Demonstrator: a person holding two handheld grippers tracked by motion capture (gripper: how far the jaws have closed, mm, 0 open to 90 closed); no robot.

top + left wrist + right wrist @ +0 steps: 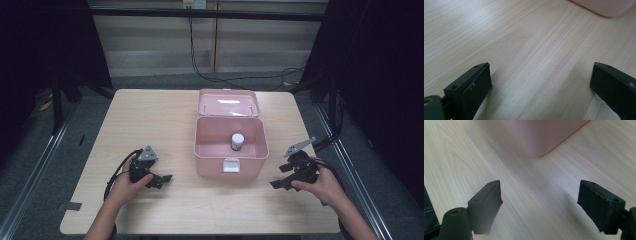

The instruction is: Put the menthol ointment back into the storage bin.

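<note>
Pale wood table (150, 120), dark room; pink box (230, 145) open at centre.
High view: small white-capped jar (237, 141) stands inside the box, lid tilted back; left gripper (159, 181) and right gripper (281, 184) flank it, both apart from it. Left gripper view: jaws spread, nothing between, box corner (606, 7) ahead. Right gripper view: jaws wide, empty, box corner (541, 135) near.

Light falls from above on the table (150, 120); the room around it is dark. Glare marks the box (230, 145) lid. Soft shadows lie beneath the jaws. Both gripper views blur the box.
</note>
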